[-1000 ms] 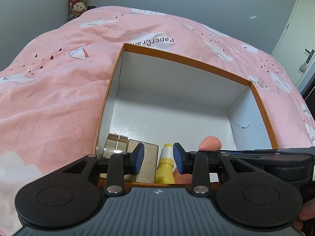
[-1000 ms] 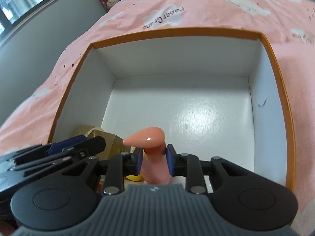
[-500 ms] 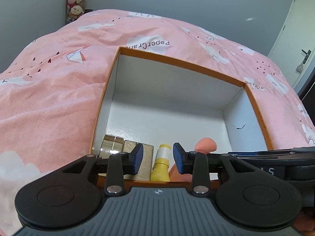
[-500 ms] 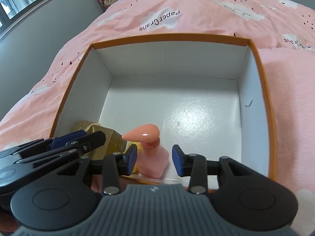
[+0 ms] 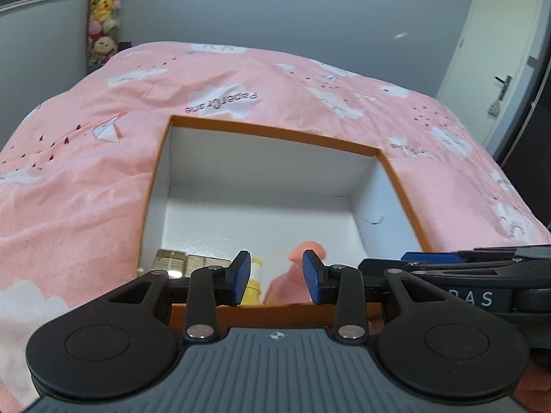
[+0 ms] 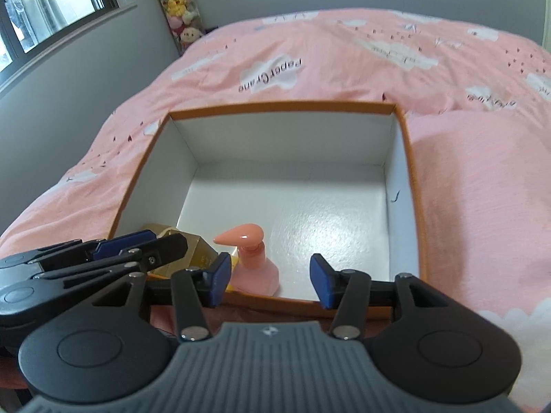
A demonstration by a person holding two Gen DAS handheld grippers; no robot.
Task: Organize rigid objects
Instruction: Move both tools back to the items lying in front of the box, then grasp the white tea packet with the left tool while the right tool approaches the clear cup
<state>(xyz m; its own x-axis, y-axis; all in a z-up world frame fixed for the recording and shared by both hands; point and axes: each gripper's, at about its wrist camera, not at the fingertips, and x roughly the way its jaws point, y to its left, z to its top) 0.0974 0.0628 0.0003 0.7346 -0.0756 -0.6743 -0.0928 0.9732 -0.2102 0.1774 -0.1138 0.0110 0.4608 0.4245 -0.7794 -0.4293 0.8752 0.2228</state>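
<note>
I hold both grippers' fingers apart, empty; pink pump bottle stands at the box's six o'clock wall, packed beside others.

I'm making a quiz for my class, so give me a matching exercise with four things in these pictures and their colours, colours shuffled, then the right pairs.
Things:
1. Pump bottle
2. Storage box rim
3. Gift box
4. Tong pads on the right tongs

Colours:
A. Gold
B. Blue
C. Salmon pink
D. Orange

Pairs: 1-C, 2-D, 3-A, 4-B
</note>
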